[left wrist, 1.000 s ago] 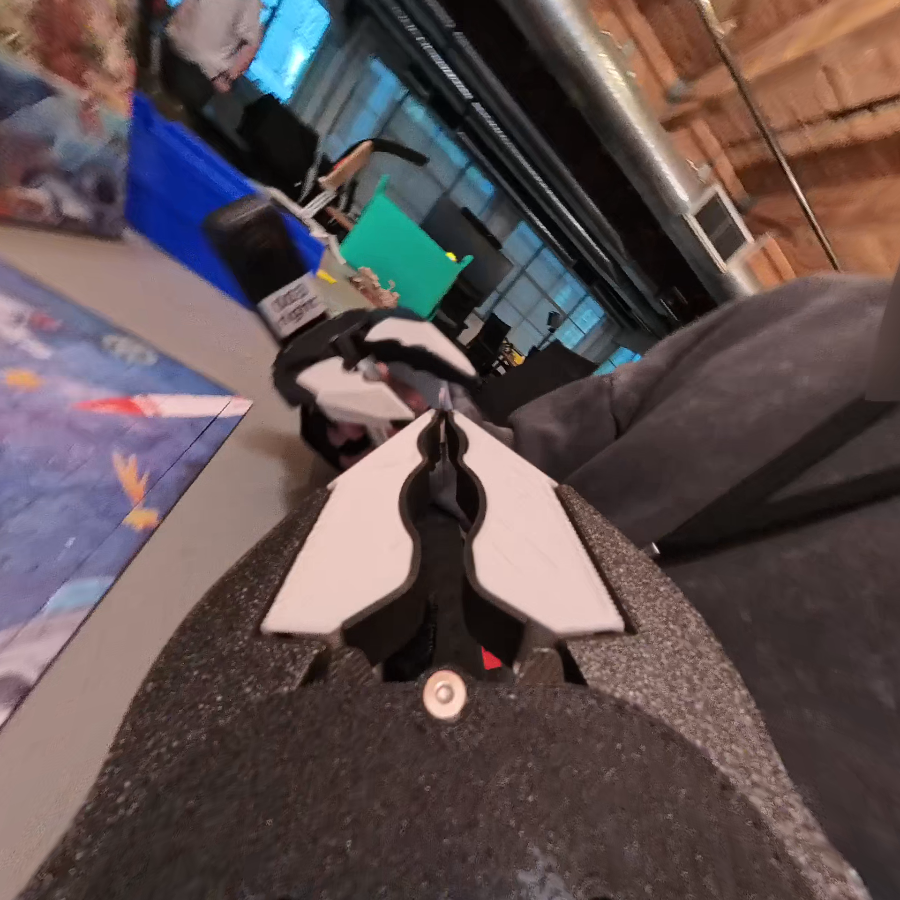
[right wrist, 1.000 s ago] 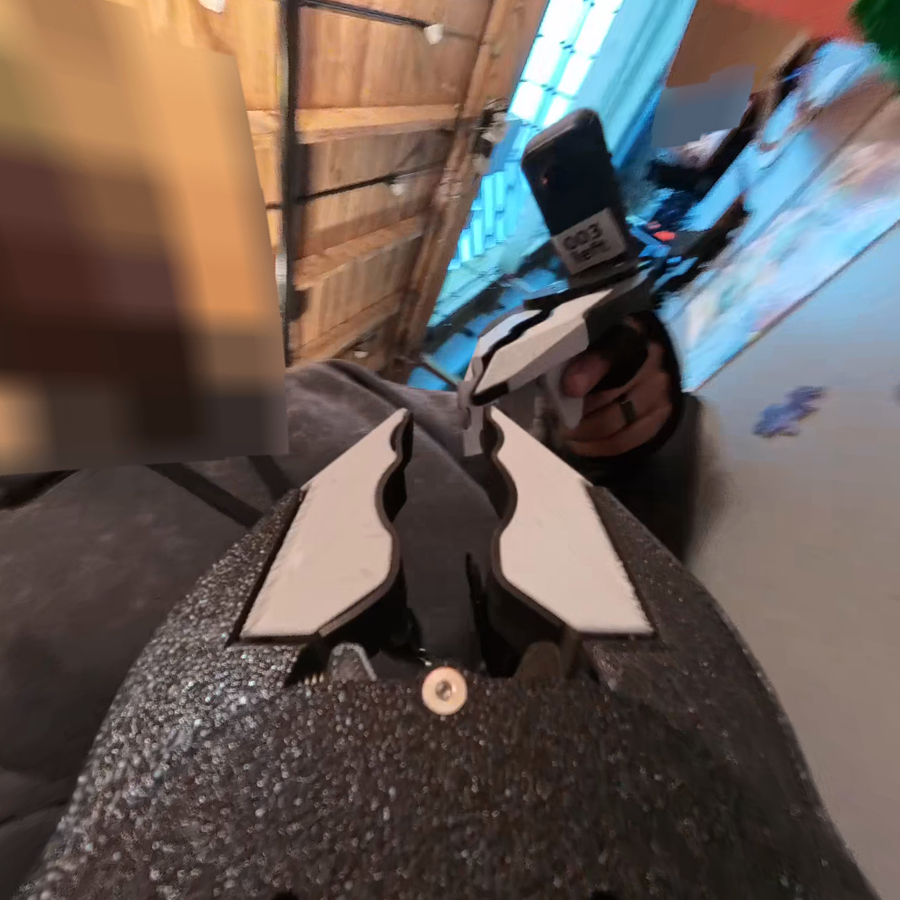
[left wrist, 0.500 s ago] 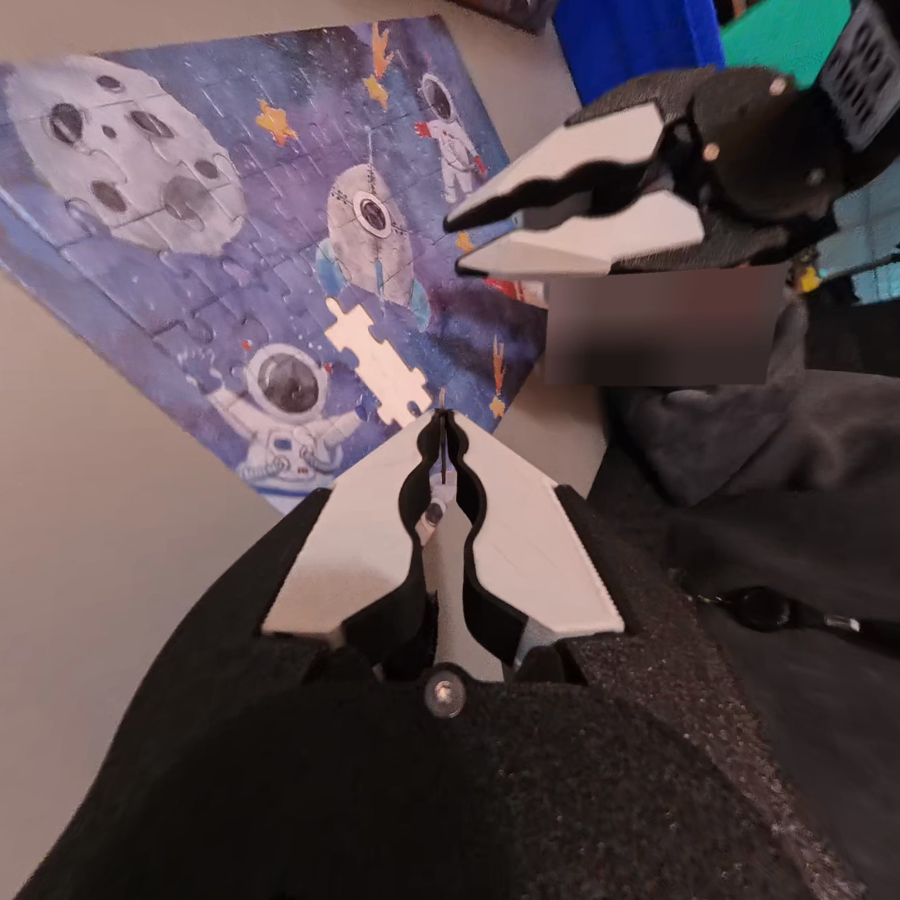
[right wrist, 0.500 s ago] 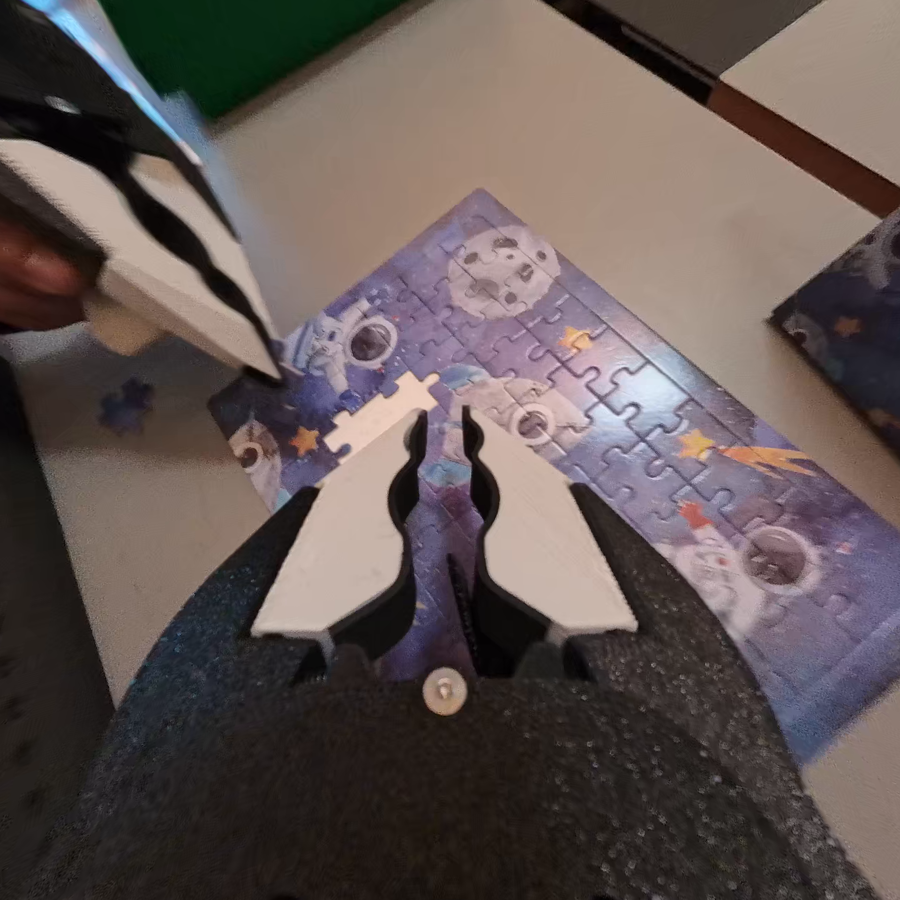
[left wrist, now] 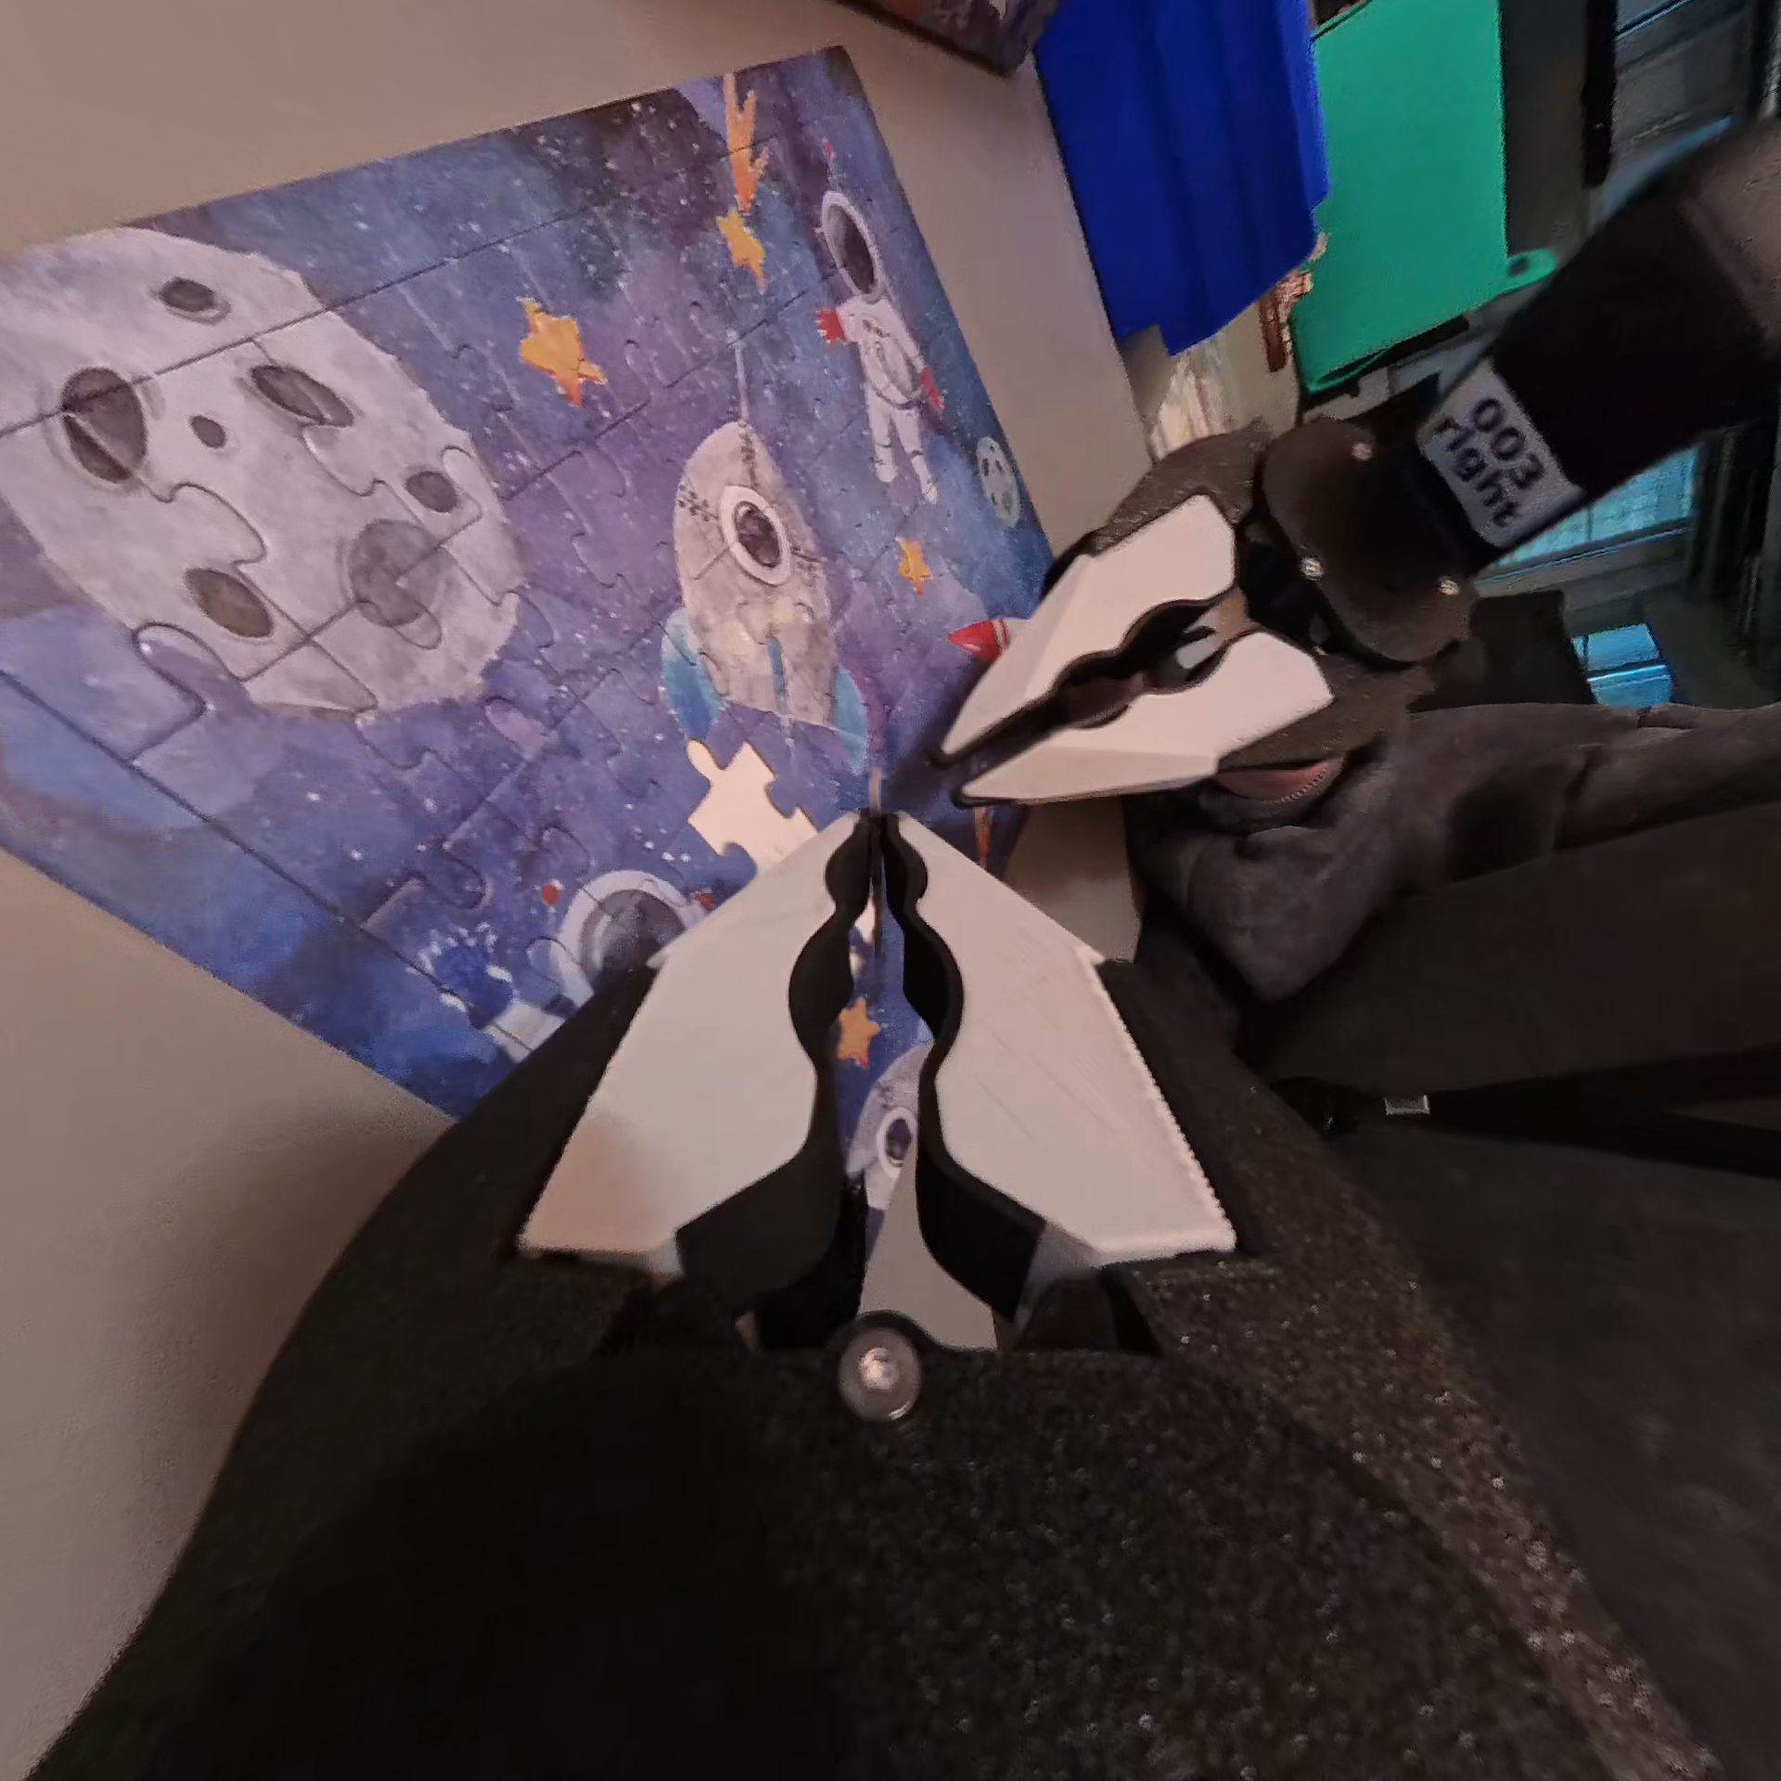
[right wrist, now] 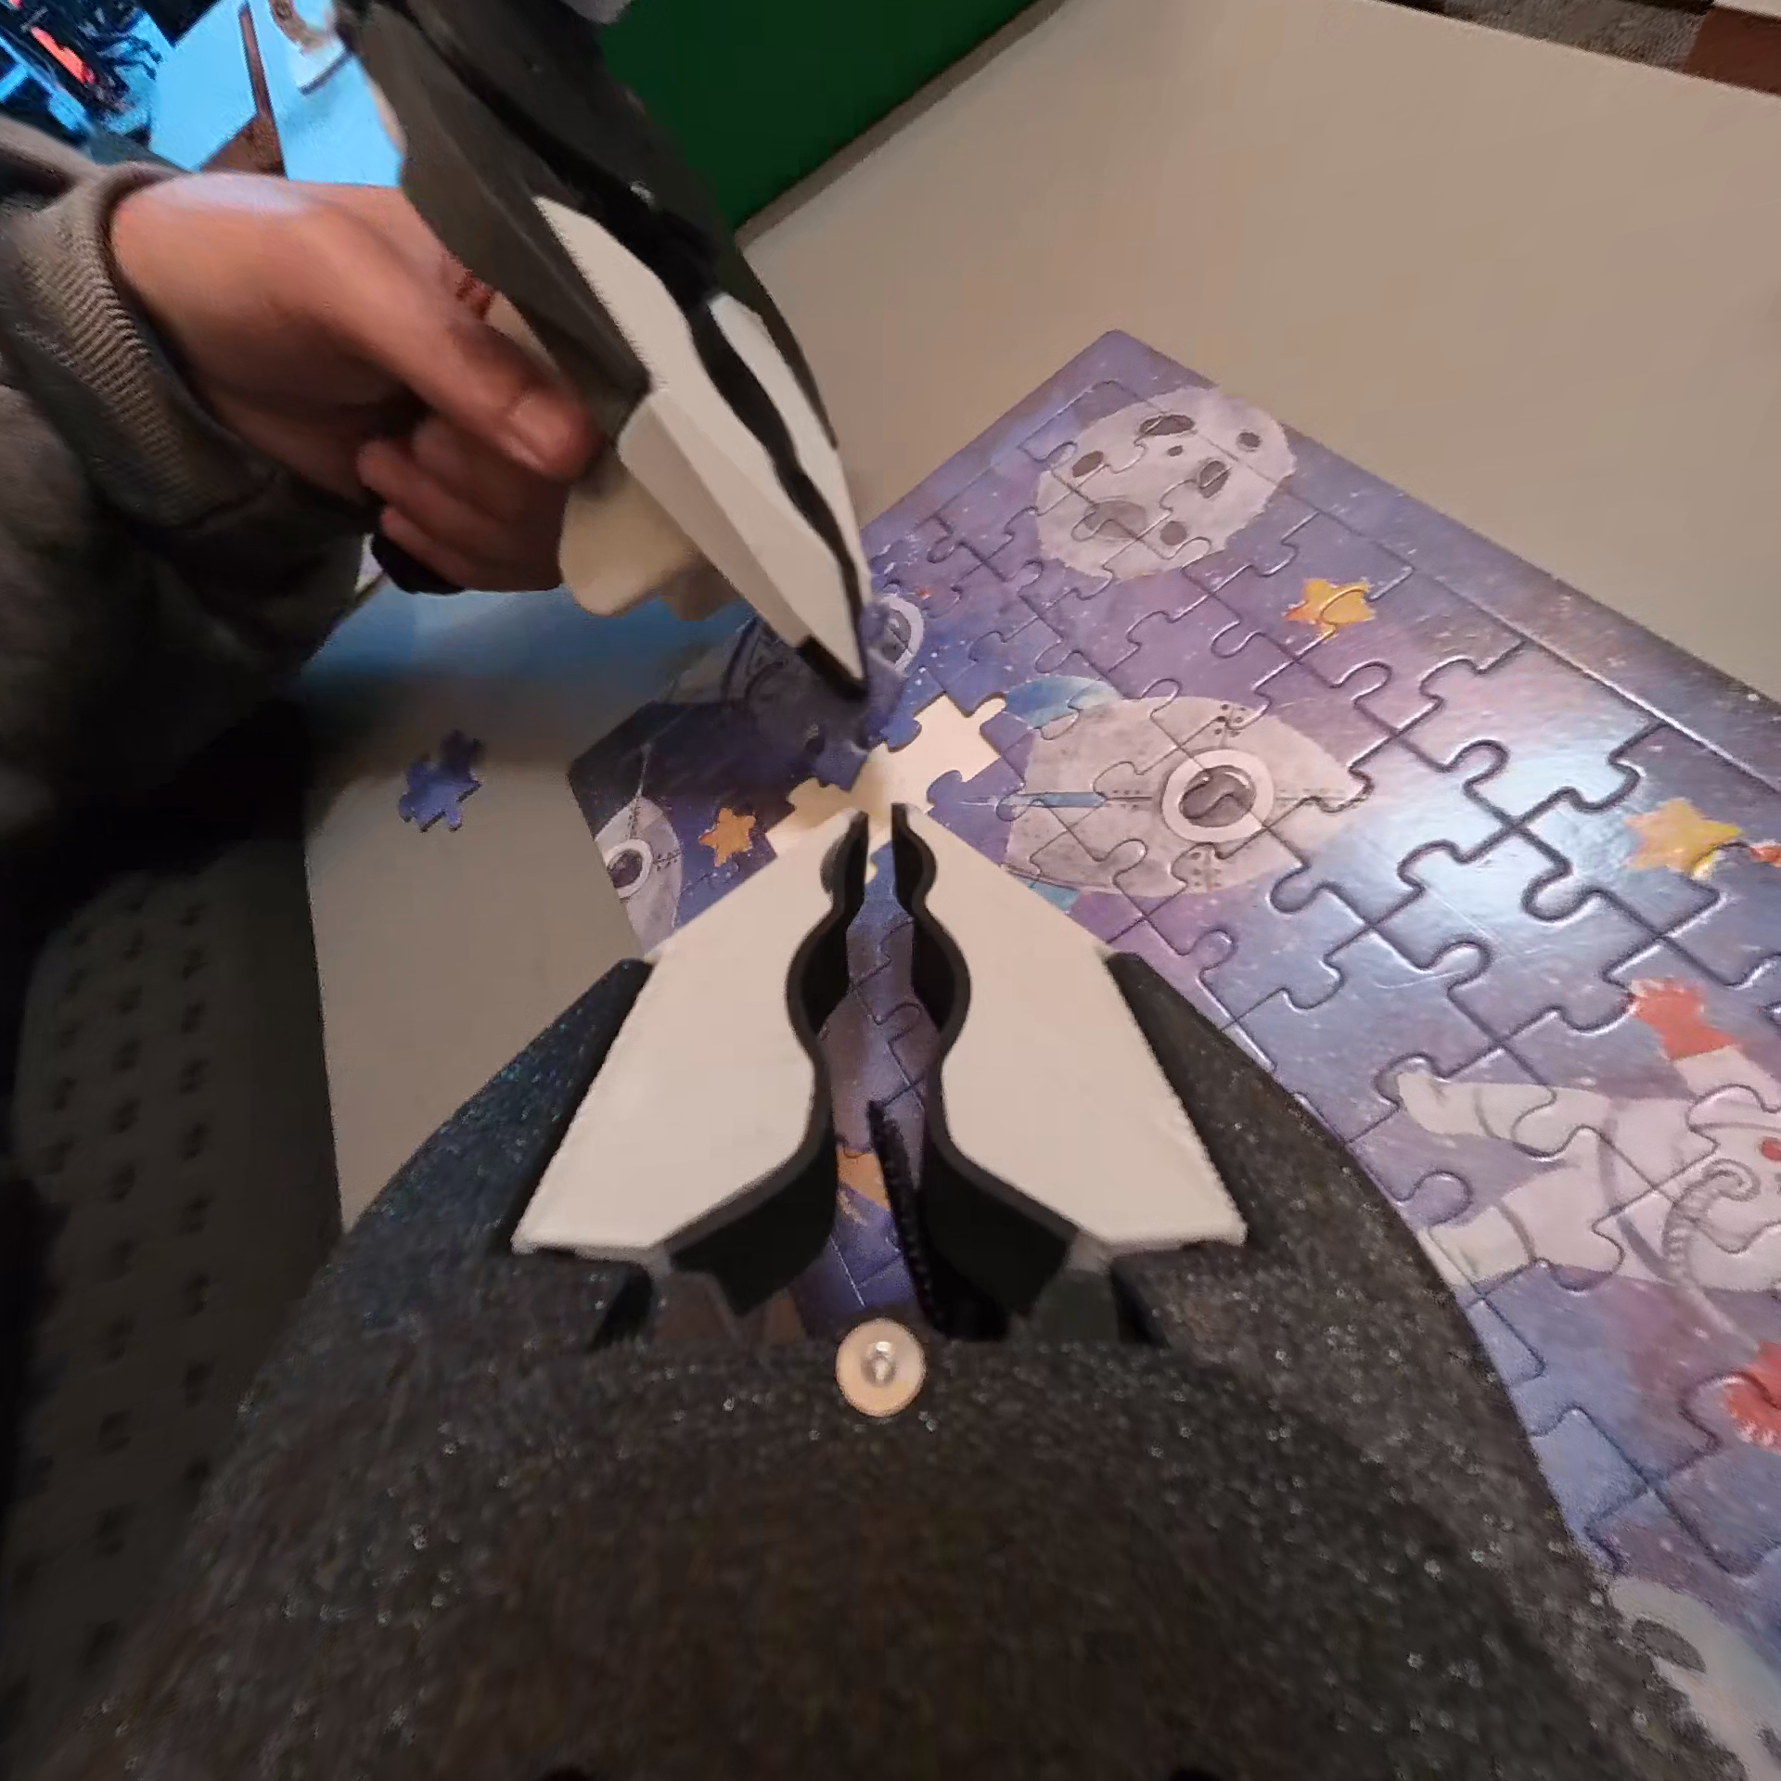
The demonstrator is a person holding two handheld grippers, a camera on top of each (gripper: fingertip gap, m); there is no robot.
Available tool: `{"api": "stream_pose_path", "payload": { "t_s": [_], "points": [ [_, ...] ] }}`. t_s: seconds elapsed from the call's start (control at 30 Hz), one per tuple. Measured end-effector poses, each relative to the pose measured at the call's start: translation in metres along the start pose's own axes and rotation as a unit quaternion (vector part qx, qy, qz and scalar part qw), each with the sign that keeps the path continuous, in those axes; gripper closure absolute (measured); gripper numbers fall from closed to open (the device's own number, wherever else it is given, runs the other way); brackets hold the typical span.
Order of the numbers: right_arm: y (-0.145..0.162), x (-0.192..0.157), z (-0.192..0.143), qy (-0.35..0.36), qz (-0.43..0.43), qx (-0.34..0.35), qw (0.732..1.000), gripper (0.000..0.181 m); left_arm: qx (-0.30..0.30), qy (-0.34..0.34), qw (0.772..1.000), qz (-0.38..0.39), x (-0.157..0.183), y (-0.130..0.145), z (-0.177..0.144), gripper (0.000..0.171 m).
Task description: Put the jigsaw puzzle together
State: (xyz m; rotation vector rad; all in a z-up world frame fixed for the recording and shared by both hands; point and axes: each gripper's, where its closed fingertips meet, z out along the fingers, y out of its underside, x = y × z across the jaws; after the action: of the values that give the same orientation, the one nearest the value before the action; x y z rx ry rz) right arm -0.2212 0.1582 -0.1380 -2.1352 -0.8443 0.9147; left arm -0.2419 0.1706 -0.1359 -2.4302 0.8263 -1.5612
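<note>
While the jigsaw puzzle (right wrist: 1349, 867) lies flat and nearly whole on the pale counter (right wrist: 1301, 241), a white gap (right wrist: 925, 761) is seen in it near the edge closest to the person. The left claw (left wrist: 875, 819) is shown pinched tight on a thin puzzle piece (left wrist: 875, 800), seen edge-on between its tips in the left wrist view; in the right wrist view that blue piece (right wrist: 853, 737) is held at the left end of the gap, though whether it is seated cannot be told. The left claw is gripped by a hand (right wrist: 357, 385) in a grey sleeve (right wrist: 87, 385). The right claw (right wrist: 879, 819) is held just above the gap with its jaws a narrow slit apart and nothing between them. A loose piece (right wrist: 441, 779) is seen on the counter, left of the puzzle and apart from it. Blue (left wrist: 1185, 164) and green (left wrist: 1397, 173) bins are visible beyond the counter.
</note>
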Motion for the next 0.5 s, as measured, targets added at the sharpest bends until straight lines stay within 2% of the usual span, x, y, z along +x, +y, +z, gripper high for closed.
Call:
{"api": "stream_pose_path", "payload": {
  "t_s": [0.23,0.5],
  "points": [
    [0.01,0.005,0.003,0.031,-0.05,-0.027,0.998,0.177,-0.042,-0.005,0.999,0.01,-0.011,-0.004,0.014,0.17],
    [0.007,0.008,0.001,0.036,-0.049,-0.018,0.998,0.177,-0.075,-0.04,0.995,0.057,-0.015,0.0,0.016,0.169]
  ]
}}
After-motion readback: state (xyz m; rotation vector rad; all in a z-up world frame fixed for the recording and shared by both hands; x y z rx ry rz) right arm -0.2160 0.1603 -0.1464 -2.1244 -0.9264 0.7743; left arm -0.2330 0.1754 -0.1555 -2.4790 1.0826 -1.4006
